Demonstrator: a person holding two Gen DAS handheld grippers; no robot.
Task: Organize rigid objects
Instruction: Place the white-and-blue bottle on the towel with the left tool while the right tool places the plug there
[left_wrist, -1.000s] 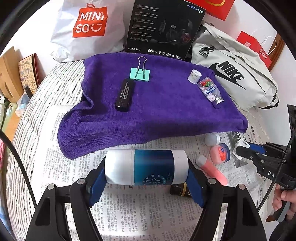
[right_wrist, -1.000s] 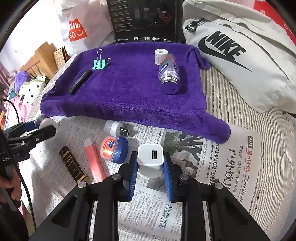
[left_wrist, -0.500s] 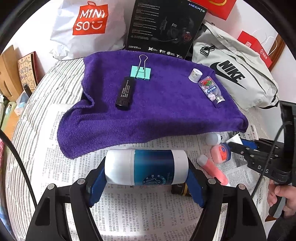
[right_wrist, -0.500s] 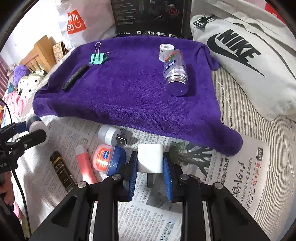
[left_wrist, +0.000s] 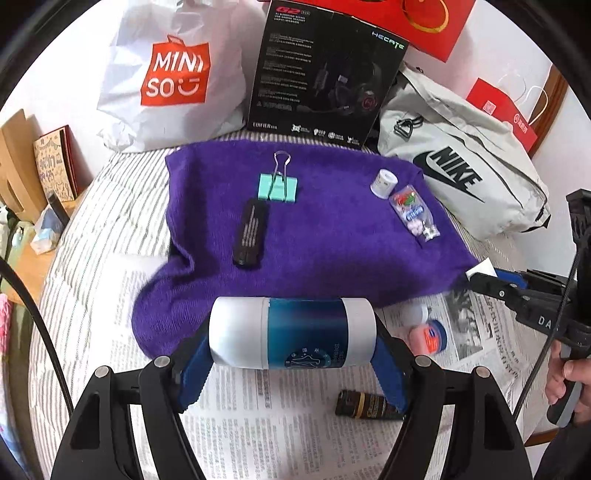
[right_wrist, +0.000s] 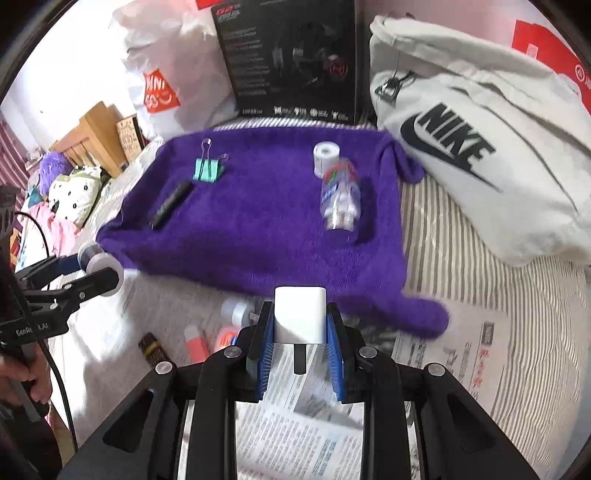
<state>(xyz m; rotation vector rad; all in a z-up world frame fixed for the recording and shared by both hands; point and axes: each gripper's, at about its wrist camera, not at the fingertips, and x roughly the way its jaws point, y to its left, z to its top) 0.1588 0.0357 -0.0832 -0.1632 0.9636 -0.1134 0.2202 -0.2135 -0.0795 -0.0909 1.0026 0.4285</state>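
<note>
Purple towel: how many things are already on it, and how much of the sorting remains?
Done: the purple towel holds four things: binder clip, black stick, white roll, clear bottle. In hand: left gripper clamps a blue-white bottle; right gripper a white charger. Left on the newspaper: several small items.

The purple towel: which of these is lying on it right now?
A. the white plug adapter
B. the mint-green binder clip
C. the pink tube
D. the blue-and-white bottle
B: the mint-green binder clip lies on the purple towel, near its far edge. The white plug adapter is held in the right gripper and the blue-and-white bottle in the left gripper.
</note>
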